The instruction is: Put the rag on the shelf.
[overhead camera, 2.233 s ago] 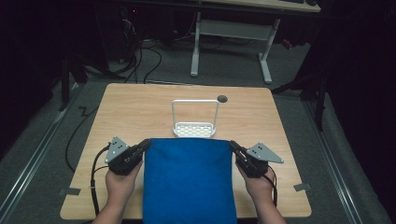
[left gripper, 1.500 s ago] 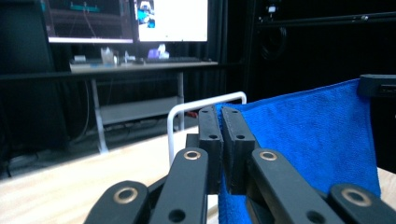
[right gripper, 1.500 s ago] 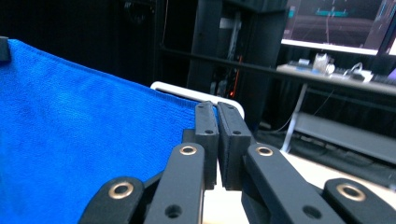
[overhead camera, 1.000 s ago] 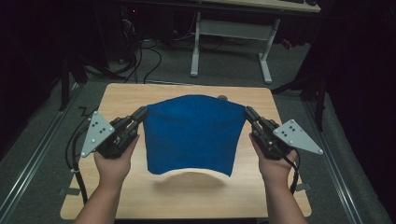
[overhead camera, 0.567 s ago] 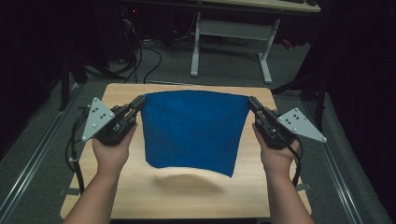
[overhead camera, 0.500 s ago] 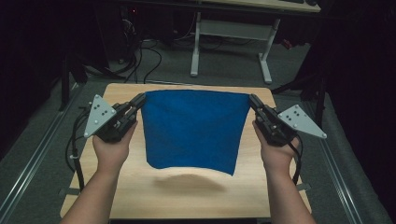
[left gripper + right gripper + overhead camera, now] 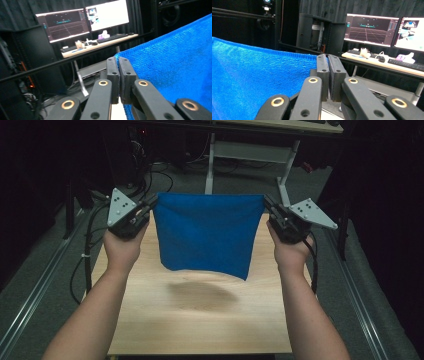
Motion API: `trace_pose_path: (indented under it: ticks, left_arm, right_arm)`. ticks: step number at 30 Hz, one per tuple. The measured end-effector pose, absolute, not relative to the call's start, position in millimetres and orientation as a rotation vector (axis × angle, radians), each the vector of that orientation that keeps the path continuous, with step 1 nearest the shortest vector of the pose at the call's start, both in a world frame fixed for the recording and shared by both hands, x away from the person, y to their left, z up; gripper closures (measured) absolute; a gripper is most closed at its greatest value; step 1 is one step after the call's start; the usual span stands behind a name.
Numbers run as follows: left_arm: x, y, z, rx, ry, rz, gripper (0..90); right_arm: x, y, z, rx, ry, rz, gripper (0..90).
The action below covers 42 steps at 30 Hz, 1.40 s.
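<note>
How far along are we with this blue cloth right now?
Done: both top corners are gripped. The left gripper and the right gripper are each shut on a corner of the blue cloth. In hand: the cloth hangs spread between them, clear of the wooden table, its shadow on the tabletop below. Left: probably laying it down or folding it; nothing shows that yet.

My two hand-held grippers are black; the left gripper and right gripper each carry a grey three-cornered plate dotted with small white markers. Their linked jaw arms have brass-ringed pivots, black cables trail down, and both forearms are bare of sleeves
</note>
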State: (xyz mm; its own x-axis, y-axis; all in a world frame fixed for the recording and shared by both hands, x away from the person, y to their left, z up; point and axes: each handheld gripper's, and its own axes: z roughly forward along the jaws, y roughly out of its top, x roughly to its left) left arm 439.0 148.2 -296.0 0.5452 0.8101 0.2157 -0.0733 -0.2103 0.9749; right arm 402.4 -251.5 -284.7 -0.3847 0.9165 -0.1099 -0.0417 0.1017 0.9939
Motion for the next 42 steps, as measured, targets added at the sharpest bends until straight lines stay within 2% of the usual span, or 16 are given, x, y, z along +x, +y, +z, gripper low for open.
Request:
trace_pose_path:
  ticks: [7, 18, 31, 42]
  left_arm:
    - [472.4, 139.2, -286.0, 1.634, 0.687, 0.979, 88.2]
    - [512.9, 136.1, -293.7, 1.631, 0.777, 0.932, 88.0]
    - [546.9, 130.5, -360.1, 1.772, 0.917, 0.775, 87.9]
    - [552.1, 127.4, -423.3, 1.928, 0.985, 0.583, 88.0]
  right_arm:
    - [440.5, -248.9, -279.5, 0.927, 1.524, 1.385, 88.9]
    - [488.7, -246.6, -283.9, 0.982, 1.547, 1.336, 89.0]
    - [519.0, -245.7, -332.4, 1.052, 1.686, 1.197, 89.0]
    - [526.2, -248.5, -393.8, 1.154, 1.807, 1.129, 88.9]
